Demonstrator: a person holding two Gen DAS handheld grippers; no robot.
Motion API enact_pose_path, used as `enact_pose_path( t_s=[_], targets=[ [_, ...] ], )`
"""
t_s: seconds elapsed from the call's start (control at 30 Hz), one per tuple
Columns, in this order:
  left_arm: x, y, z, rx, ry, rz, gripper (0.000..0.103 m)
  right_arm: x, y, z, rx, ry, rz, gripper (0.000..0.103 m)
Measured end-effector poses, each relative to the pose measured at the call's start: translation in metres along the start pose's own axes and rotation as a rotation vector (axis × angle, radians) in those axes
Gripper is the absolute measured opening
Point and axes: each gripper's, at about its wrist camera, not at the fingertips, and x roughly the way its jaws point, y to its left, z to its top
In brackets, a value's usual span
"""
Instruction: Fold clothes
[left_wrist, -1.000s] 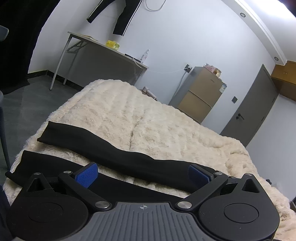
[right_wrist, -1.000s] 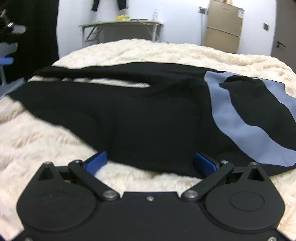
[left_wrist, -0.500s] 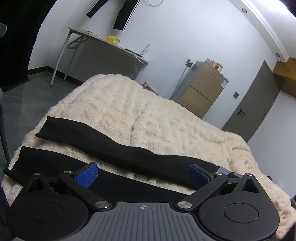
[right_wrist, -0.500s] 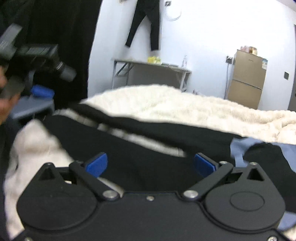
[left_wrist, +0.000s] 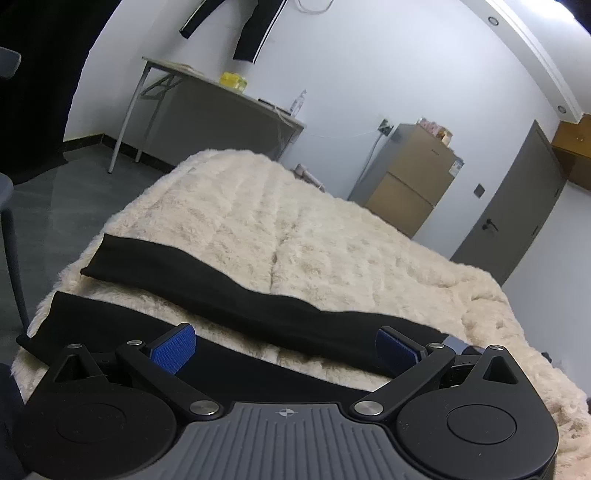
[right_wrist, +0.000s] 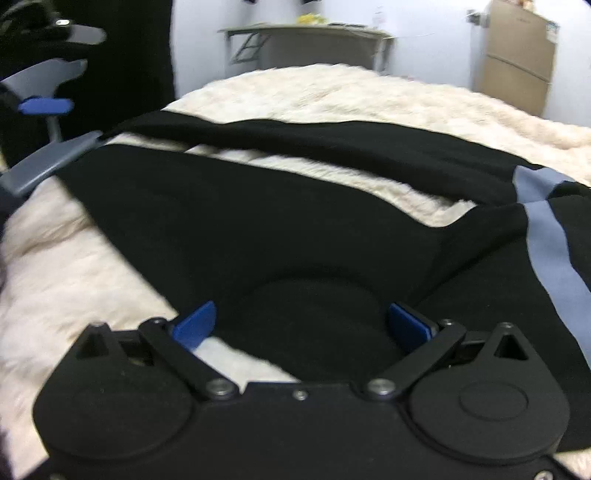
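A black garment (right_wrist: 295, 229) with a grey-blue stripe (right_wrist: 550, 243) lies spread on a bed covered by a cream fluffy blanket (left_wrist: 295, 229). In the left wrist view two long black parts of it, which look like trouser legs, run across the near end of the bed, with a strip of blanket visible between them.

The left hand-held gripper (left_wrist: 286, 345) hangs above the nearer black part. Its two blue pads (left_wrist: 173, 347) stand far apart and nothing is pressed between them, so it is released.

The right hand-held gripper (right_wrist: 301, 326) is over the wide black area of the garment, near its edge, where some cream blanket shows by the left pad. Its jaws have just been closing a little, but the pads still stand wide; black cloth lies below and between them, and they do not press on it. The picture is somewhat blurred here.

At the left edge of the right wrist view, the other hand-held gripper appears beside the bed.

Behind the bed stand a grey table (left_wrist: 221, 96) against the white wall, a brown fridge (left_wrist: 413, 181) and a grey door (left_wrist: 517, 210). Dark clothing (left_wrist: 251, 33) hangs on the wall above the table.
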Motion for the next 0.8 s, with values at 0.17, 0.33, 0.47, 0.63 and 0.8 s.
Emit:
enact_pose_path(
  t_s=[0.17, 0.33, 0.47, 0.63, 0.8],
  targets=[
    [0.013, 0.000, 0.003, 0.021, 0.025, 0.017, 0.103, -0.026, 0.008, -0.025, -0.302, -0.277, 0.023, 0.073],
    [0.040, 0.037, 0.036, -0.035, 0.014, 0.041, 0.103, -0.006, 0.035, -0.066, -0.470, -0.342, -0.010, 0.063],
    [0.055, 0.090, 0.078, -0.050, -0.054, 0.155, 0.100, -0.003, 0.031, -0.064, -0.459, -0.342, -0.005, 0.064],
    [0.082, 0.145, 0.118, 0.006, -0.028, 0.177, 0.040, 0.001, 0.036, -0.066, -0.485, -0.364, -0.035, 0.066],
    [0.103, 0.171, 0.109, 0.005, 0.101, 0.108, 0.017, 0.002, 0.039, -0.067, -0.495, -0.368, -0.044, 0.066]
  ],
)
